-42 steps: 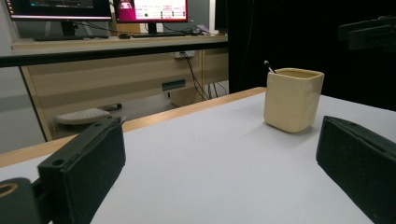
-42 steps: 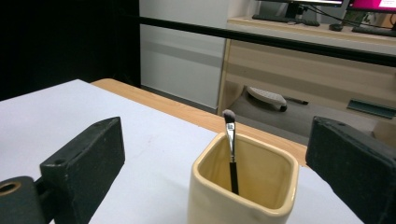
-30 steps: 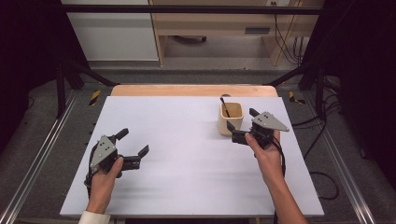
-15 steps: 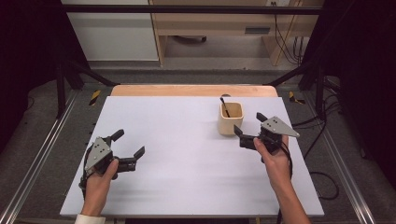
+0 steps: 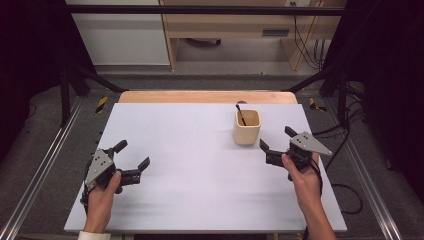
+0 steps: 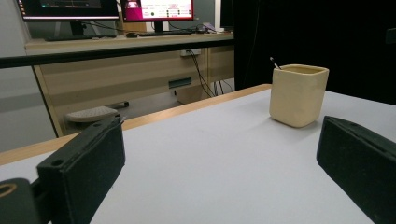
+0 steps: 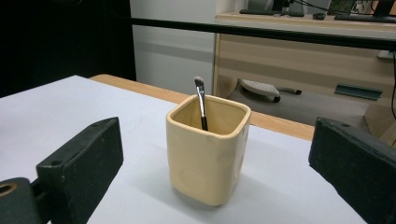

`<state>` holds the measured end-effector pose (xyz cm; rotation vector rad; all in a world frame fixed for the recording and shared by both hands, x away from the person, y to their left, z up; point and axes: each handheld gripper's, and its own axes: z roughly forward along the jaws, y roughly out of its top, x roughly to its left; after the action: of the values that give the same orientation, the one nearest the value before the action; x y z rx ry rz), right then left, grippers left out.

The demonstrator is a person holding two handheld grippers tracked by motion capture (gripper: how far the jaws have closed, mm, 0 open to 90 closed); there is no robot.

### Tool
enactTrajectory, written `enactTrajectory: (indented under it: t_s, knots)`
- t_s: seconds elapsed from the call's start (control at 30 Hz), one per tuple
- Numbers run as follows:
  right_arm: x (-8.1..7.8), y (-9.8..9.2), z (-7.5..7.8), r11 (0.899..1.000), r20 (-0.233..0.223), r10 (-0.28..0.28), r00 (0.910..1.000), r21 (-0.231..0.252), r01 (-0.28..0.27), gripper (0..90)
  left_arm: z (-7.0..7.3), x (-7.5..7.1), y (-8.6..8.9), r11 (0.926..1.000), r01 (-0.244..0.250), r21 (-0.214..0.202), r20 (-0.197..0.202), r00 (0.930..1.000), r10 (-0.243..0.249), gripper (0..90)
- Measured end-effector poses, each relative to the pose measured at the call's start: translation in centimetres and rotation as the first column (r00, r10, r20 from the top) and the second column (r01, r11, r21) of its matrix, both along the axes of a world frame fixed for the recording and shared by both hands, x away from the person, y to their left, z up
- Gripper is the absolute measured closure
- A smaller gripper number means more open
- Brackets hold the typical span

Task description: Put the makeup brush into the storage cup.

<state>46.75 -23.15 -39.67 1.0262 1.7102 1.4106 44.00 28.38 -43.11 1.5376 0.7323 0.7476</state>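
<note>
Over the last second we drew the right gripper [image 5: 275, 143] back from the square cream ceramic cup [image 5: 247, 127], which stood on the white bench [image 5: 200, 150] holding a slim black brush [image 7: 201, 102]. The left gripper [image 5: 132, 160] rested well apart. Both sets of jaws were spread and empty, suggesting the brush was already stowed.

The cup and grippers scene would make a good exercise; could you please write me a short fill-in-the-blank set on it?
1. The brush stands inside the cream ____.
2. The cup stands nearest the ____ gripper.
3. The jaws of the left gripper and the right gripper are both ____.
4. The cup's rim, seen in the right gripper view, has a ____ shape.

Missing words: cup; right; open; square
</note>
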Motion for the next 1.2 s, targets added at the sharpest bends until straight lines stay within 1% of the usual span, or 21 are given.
enactTrajectory:
  t_s: [0.17,0.27,0.87,1.07,1.2]
  knots:
    - [-0.6,-0.6,-0.2,1.000,0.004,0.001,1.0000,-0.014,-0.001,3.1,-0.1,0.0,0.0,1.0000,0.001,-0.003,-0.001,1.0000,-0.001,0.8]
    - [-0.9,-0.9,-0.4,1.000,0.002,-0.002,1.0000,-0.015,0.002,3.3,-0.2,-0.1,0.0,1.0000,0.004,-0.003,-0.002,1.0000,-0.004,0.8]
    - [-2.6,-2.9,-1.5,0.999,0.029,-0.037,0.9989,-0.012,0.037,2.8,-0.6,-0.4,0.3,1.0000,0.002,-0.009,0.003,1.0000,-0.002,0.8]
    - [-3.2,-3.3,-2.2,0.999,0.063,-0.049,0.9968,-0.019,0.051,2.7,-0.7,-0.5,0.3,1.0000,0.003,-0.009,0.006,1.0000,-0.003,0.7]
    - [-3.6,-3.6,-2.8,0.998,0.071,-0.053,0.9961,-0.017,0.054,2.8,-0.7,-0.5,0.3,0.9999,0.008,-0.007,0.009,0.9999,-0.008,0.7]
